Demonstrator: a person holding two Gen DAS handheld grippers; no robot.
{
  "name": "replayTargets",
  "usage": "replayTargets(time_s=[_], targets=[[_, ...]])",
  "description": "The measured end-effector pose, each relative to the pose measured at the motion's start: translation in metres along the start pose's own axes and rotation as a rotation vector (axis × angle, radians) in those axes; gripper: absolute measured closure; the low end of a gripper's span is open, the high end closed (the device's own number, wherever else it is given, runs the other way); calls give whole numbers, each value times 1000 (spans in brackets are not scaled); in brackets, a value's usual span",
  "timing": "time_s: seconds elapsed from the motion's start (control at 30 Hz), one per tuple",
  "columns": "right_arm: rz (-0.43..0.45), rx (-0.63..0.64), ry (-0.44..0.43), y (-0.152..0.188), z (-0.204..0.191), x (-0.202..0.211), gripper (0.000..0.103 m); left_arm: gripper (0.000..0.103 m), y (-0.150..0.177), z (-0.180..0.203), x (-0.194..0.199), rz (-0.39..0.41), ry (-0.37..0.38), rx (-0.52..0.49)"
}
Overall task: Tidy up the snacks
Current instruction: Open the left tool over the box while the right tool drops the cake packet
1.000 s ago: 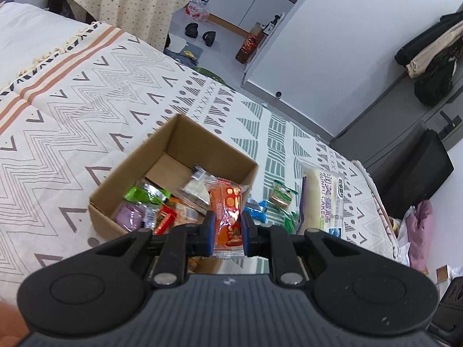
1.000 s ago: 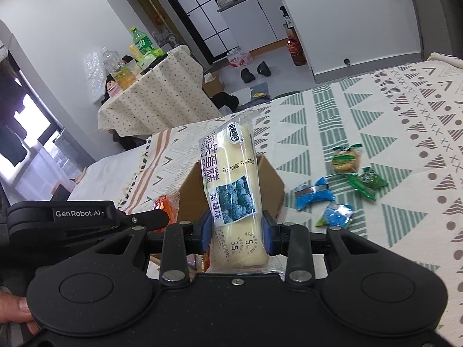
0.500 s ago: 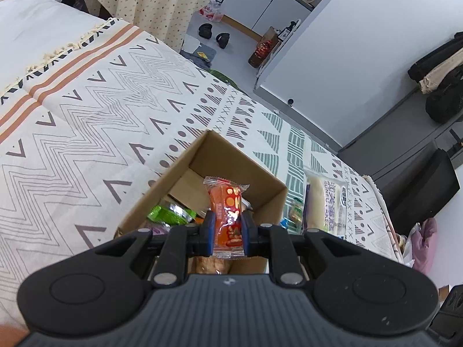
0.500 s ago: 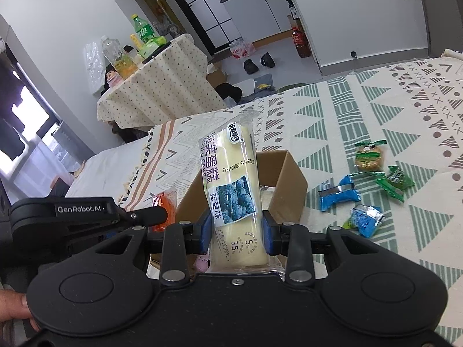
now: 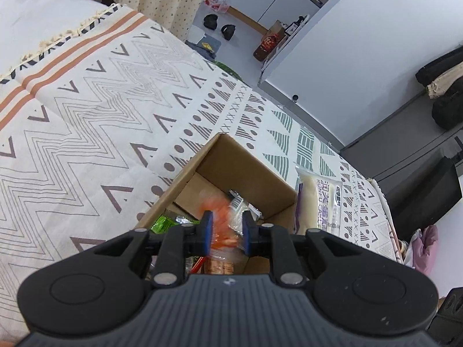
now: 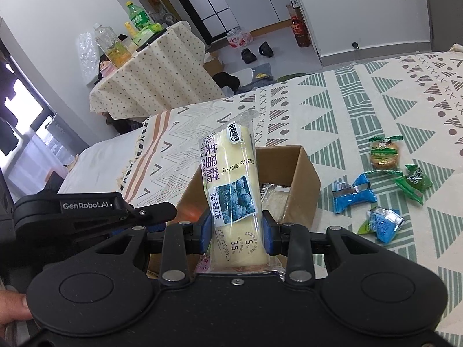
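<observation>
left hand-held gripper (image 5: 225,232) spread, blurry orange snack packet (image 5: 221,222) between its fingers above the cardboard box (image 5: 249,167); right hand-held gripper (image 6: 235,230) pinching a blueberry cake pack (image 6: 231,190)

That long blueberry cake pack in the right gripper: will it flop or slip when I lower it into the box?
The cake pack stands upright above the right gripper without drooping, so it probably holds its shape. Its glossy film wrapper may slide between the pads. It looks soft, so hard squeezing could dent it. It looks long beside the cardboard box, so it may lie slanted.
</observation>
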State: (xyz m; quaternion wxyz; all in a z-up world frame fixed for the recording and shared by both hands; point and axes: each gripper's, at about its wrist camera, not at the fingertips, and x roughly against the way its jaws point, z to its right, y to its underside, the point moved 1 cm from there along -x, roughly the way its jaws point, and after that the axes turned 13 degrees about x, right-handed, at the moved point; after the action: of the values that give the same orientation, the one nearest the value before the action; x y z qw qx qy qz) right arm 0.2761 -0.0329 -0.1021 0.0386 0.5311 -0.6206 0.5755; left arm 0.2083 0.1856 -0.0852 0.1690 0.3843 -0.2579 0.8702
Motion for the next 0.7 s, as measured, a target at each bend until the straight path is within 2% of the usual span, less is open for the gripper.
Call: replayTargets(time_s=[0.3, 0.4, 0.47, 0.5, 0.53, 0.7], targets=[[-20, -34, -4, -9, -8, -23, 69, 81, -11, -13, 6, 3, -8, 22], [-19, -57, -18, -13, -12, -29, 67, 77, -15, -16, 11, 16, -19, 25], [8, -66, -37, -16, -15, -30, 59, 75, -17, -18, 14, 23, -28, 25], [19, -67, -59, -17, -17, -29, 45, 73, -18, -19, 15, 25, -31, 25], [19, -66, -77, -18, -19, -28, 35, 69, -18, -20, 16, 27, -35, 26], [16, -35, -69, -16, -18, -21, 34, 59, -17, -21, 21, 42, -48, 24]])
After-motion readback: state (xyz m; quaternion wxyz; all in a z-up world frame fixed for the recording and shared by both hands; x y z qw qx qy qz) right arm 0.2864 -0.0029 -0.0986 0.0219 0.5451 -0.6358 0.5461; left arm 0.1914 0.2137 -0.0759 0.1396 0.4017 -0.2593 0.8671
